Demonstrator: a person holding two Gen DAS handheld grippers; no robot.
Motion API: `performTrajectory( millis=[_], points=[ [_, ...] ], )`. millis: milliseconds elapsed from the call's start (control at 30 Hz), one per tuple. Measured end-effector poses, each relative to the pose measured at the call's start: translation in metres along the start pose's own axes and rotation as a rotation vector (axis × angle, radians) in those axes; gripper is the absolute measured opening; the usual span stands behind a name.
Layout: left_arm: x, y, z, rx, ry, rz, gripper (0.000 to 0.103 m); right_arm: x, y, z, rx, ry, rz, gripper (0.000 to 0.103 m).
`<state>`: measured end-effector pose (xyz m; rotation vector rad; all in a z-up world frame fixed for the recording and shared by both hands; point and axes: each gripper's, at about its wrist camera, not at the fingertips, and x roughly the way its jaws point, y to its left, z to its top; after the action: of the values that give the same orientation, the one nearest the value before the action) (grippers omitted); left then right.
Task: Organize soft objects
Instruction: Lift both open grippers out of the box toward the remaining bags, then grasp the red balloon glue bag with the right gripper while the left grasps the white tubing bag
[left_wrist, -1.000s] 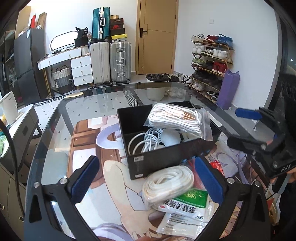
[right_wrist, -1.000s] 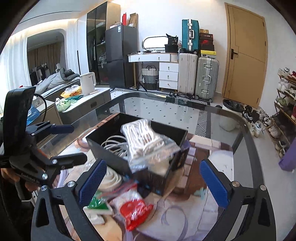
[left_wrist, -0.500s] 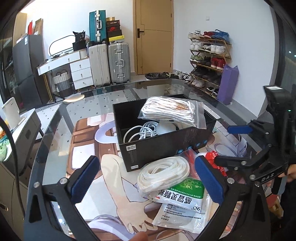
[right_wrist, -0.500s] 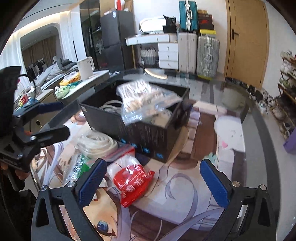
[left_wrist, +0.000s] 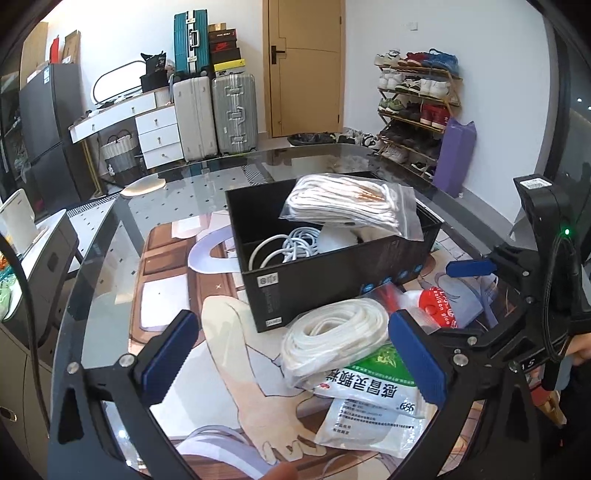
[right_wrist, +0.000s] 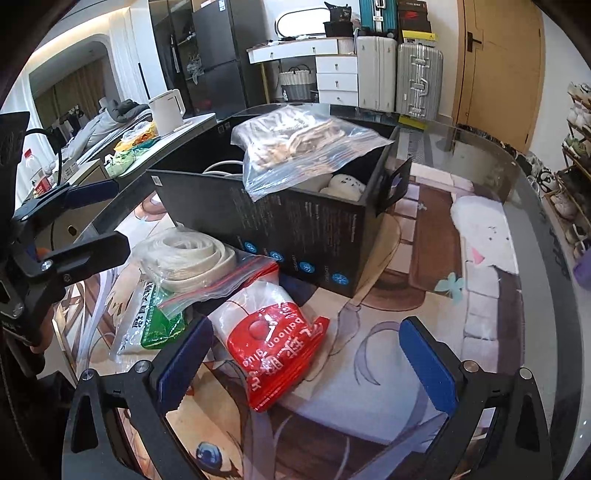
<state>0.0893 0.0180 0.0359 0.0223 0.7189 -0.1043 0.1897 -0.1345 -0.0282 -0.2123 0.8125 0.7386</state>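
On the glass desk (left_wrist: 110, 236) stands a black box (left_wrist: 332, 273). A clear bag of white cord (left_wrist: 351, 206) lies across the top of the box, and white cables (left_wrist: 291, 247) lie inside it. Just in front of the box rests a coil of white band (left_wrist: 332, 336) in a zip bag, partly on a green and white packet (left_wrist: 373, 380). A red and white balloon bag (right_wrist: 280, 339) lies beside them on the desk.

The left tongs (left_wrist: 295, 358) are wide apart and hold nothing; the coil lies between their blue pads. The right tongs (right_wrist: 306, 362) are also wide apart and empty, with the red bag between their pads, low over the desk.
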Motion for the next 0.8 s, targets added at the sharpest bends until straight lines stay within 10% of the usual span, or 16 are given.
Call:
performTrajectory(
  millis=[800],
  points=[
    [0.003,-0.003,-0.002,0.007,0.022,-0.009,0.103,0.014,-0.009,-0.004,-0.015,0.046,-0.104,0.102]
  ],
)
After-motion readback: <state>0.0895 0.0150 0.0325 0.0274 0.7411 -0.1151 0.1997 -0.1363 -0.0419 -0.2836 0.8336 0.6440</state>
